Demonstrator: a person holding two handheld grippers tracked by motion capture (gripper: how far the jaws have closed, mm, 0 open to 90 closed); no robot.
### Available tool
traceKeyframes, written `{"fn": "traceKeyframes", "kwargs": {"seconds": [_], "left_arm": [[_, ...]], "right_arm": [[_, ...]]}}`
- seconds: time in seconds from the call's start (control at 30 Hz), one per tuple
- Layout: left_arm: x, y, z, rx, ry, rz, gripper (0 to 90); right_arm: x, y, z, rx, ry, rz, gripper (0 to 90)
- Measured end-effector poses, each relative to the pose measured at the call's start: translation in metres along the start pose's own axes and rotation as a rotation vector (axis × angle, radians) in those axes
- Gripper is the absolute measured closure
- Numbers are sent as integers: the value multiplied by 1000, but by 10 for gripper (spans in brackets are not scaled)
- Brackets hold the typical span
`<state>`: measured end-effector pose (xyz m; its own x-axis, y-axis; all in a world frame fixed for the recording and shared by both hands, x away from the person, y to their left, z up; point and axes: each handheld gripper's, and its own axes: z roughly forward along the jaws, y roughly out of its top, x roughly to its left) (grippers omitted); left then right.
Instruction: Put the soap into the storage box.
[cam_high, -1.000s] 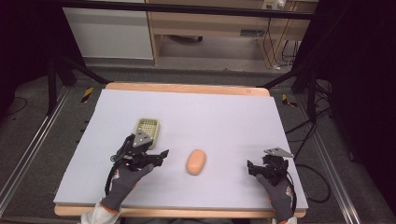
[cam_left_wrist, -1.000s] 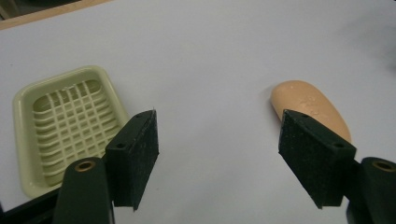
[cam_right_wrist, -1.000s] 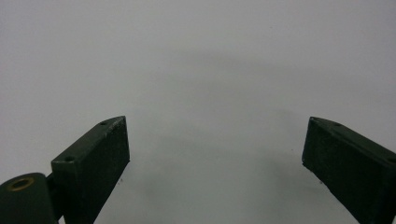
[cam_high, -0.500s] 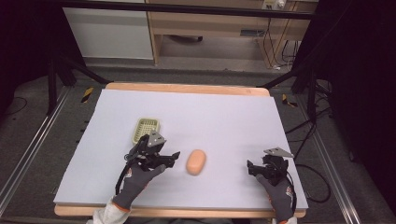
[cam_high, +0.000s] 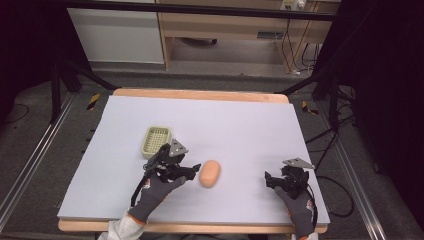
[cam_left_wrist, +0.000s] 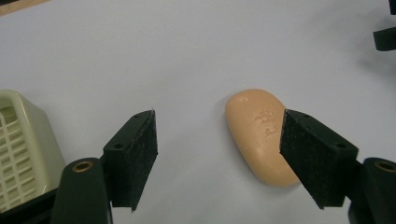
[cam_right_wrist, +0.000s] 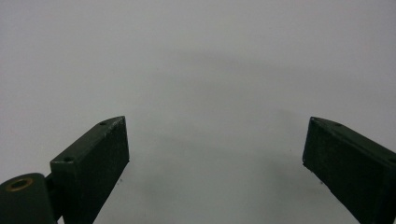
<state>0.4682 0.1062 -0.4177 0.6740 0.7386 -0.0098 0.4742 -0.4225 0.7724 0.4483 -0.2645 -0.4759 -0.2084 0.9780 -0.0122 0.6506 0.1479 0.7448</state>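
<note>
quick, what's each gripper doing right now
left gripper: open, holding nothing, one jaw beside the soap bar
right gripper: open, holding nothing

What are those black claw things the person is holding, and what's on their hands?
Each is a handheld black gripper. The left gripper and right gripper each carry a grey three-cornered plate on top and trail a thin black cable. In the left gripper view, the left gripper has two blocky black jaws with rough pads and brass-coloured pivot fittings. The person wears dark grey gloves with orange-red markings and a white sleeve.
</note>
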Motion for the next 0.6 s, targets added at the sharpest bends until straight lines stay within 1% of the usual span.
{"fn": "traceKeyframes", "kwargs": {"seconds": [0.33, 0.4, 0.47, 0.6], "left_arm": [[-9, 3, 14, 25, -23, 11, 265], [-11, 3, 16, 29, -25, 15, 263], [-13, 4, 18, 32, -27, 10, 261], [-18, 7, 24, 43, -28, 20, 257]], "right_arm": [[0, 0, 0, 2, 0, -1, 74], [0, 0, 0, 2, 0, -1, 74], [0, 0, 0, 2, 0, -2, 74], [-1, 0, 0, 4, -1, -6, 74]]}}
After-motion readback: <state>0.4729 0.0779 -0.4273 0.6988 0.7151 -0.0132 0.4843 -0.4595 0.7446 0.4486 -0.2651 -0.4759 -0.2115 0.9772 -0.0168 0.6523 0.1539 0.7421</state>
